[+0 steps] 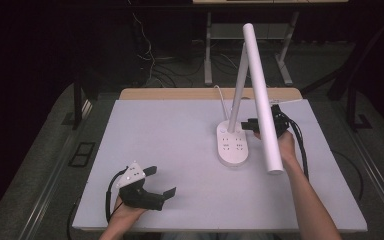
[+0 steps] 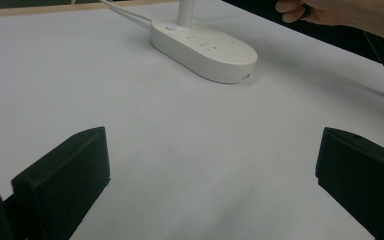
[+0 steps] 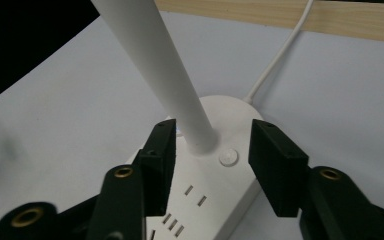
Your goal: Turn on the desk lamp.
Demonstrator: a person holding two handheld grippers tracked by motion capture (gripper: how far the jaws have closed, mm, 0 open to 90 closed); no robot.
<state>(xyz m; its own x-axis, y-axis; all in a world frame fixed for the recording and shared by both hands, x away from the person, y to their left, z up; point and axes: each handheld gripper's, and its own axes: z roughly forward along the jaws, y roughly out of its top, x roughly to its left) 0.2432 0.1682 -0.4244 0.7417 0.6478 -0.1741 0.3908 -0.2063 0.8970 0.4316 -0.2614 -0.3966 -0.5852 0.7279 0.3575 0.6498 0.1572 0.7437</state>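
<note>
Lamp (image 1: 232, 145) stands right of table (image 1: 170, 145) centre. Right gripper (image 3: 212, 150) jaws parted around its stem base, gripping nothing, near the button (image 3: 228, 157). Left gripper (image 1: 152, 182) wide open, empty, idle. Press likely still pending.

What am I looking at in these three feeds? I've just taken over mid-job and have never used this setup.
A person works at a white table with a hand-held two-jaw gripper in each hand. The high view looks down from above; each of the other two rides on one gripper, looking along its black jaws. On the table stands a white desk lamp whose base carries power sockets, its cord running to the far edge. The left gripper rests open near the front-left, holding nothing. The right gripper is open, its jaws either side of the lamp's stem just above the base, not yet closed on it.
</note>
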